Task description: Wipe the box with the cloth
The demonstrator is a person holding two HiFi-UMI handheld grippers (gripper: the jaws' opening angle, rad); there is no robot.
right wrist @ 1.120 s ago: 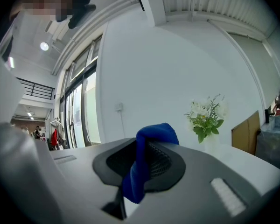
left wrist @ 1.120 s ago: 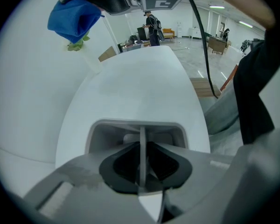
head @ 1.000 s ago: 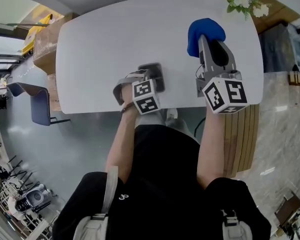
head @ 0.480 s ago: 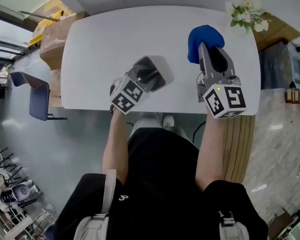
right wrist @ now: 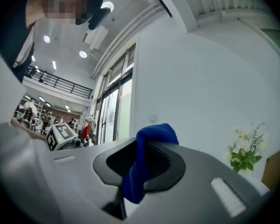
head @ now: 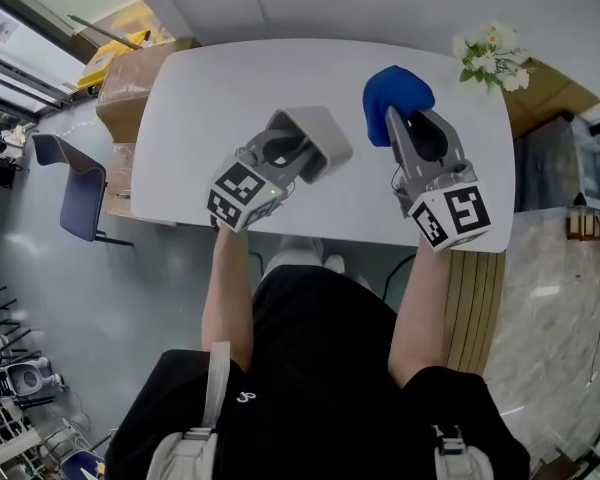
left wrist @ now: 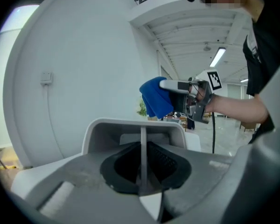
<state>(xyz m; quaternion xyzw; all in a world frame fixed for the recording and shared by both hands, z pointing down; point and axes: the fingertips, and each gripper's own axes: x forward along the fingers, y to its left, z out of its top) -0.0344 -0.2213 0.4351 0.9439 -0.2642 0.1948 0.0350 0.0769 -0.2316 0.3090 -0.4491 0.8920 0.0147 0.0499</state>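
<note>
A small pale grey open box is held tilted above the white table, with my left gripper shut on one of its thin walls. In the left gripper view the box's rim arches just ahead of the jaws, and the wall stands pinched between them. My right gripper is shut on a blue cloth that bunches out past its tips. The cloth hangs folded between the jaws in the right gripper view. Box and cloth are apart, the cloth to the box's right.
A vase of white flowers stands at the table's far right corner. Left of the table are a cardboard box and a blue chair. A wooden bench lies right of the person's legs.
My left gripper has lifted the box off the table's front part and tilted it toward the right. The right gripper with the cloth has shifted slightly left.
</note>
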